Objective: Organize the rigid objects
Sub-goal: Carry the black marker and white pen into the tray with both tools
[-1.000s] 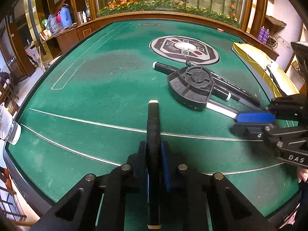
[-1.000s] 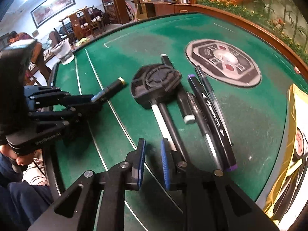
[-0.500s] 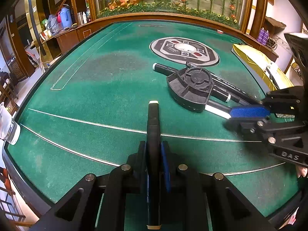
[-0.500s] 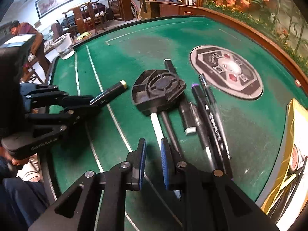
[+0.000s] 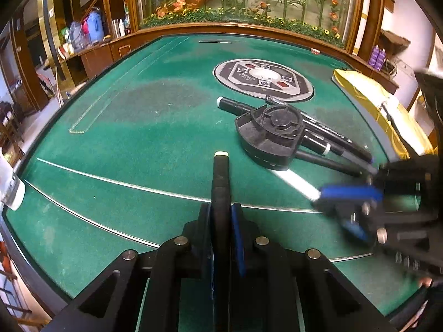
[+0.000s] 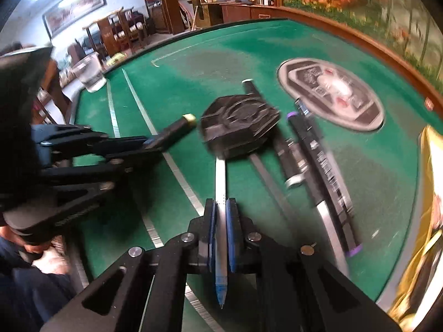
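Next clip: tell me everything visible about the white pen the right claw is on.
The white pen is slim, with a pale, plastic-looking barrel and a blue tapered tip end pointing back toward the camera. The right claw is shut on it, blue pads pressing both sides of the barrel. Its far end runs under the black holder, which lies tipped over on the green felt table. The frame is blurred, so any print cannot be read.
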Available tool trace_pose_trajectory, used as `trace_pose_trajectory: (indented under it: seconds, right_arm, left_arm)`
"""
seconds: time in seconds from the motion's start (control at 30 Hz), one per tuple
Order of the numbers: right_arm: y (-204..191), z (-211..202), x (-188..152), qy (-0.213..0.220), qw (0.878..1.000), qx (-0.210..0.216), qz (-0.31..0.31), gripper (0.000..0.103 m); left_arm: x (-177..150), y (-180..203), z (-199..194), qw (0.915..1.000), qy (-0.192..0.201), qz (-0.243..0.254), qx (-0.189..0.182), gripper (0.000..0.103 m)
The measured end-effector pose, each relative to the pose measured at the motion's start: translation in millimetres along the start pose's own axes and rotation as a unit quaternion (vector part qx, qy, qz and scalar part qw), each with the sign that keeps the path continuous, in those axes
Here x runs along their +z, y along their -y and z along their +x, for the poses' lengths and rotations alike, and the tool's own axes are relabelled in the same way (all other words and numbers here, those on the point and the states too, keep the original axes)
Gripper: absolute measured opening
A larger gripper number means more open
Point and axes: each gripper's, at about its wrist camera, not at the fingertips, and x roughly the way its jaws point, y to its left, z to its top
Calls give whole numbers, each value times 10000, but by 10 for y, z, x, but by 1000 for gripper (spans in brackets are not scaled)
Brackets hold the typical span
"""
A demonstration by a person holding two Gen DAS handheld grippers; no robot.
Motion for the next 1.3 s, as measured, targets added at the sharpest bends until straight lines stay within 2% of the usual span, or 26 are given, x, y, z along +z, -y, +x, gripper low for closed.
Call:
trace_pose_trajectory:
  seconds: [0.17,0.33,0.53,0.9,1.13,1.3]
  right_arm:
    - [56,-173,-124,211,9970,532,518,7]
    - [63,-349,-148,452,9914,960,764,7]
    - [185,-485,-130,723,9842,1234,1045,7]
    - [607,-683,-92,1055,9729,1340,1561,7]
    - [991,-896,-58,1329,9694,1118,1736,7]
    - [1399,-995,-209,1611,9547,1033,2279,7]
  left_arm:
    - [-48,28,-67,9978,-80,-110,-647,15]
    - [-38,23,-171,9951,-10,-233,-962,15]
    - [-1,30,-300,9931,98,-292,-1131,15]
    - [122,125,-374,9907,94,-317,-1320,15]
    - [258,217,-454,9899,143,-341,-1371,15]
    - [460,391,-473,9883,177,-237,-1493,15]
